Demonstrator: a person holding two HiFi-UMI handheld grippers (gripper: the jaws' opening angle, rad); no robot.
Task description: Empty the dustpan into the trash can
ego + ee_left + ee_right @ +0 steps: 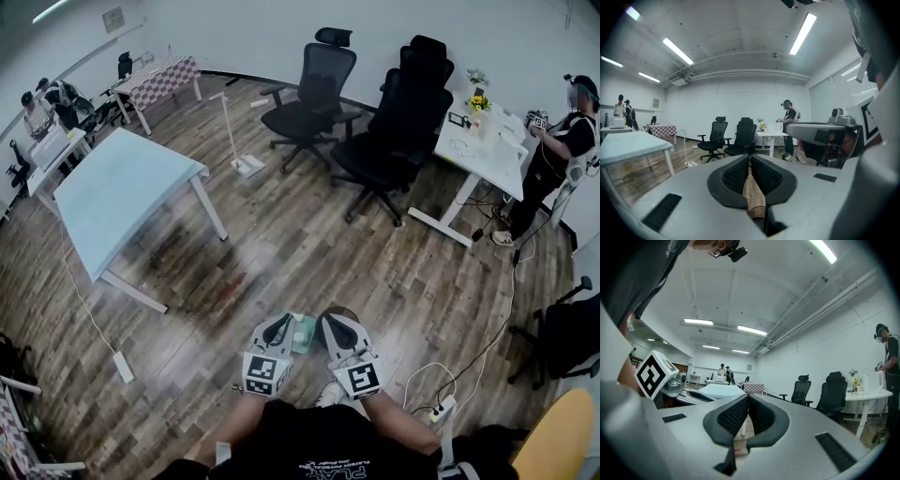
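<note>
Our left gripper (280,321) and right gripper (334,321) are both pressed together and empty above the floor (281,244), and the pale green thing between them, probably the dustpan (303,336), should be light, stiff plastic, best pinched by its handle, hidden here.

Place: open-plan office workroom.
Seating: two black swivel chairs (398,122) stand together.
Desks: a white desk (487,164), a pale blue table (122,192), a checked-cloth table (159,80).
Floor: wood planks (309,253), a trailing power strip (124,366).
Ceiling: long strip lights (803,33).
</note>
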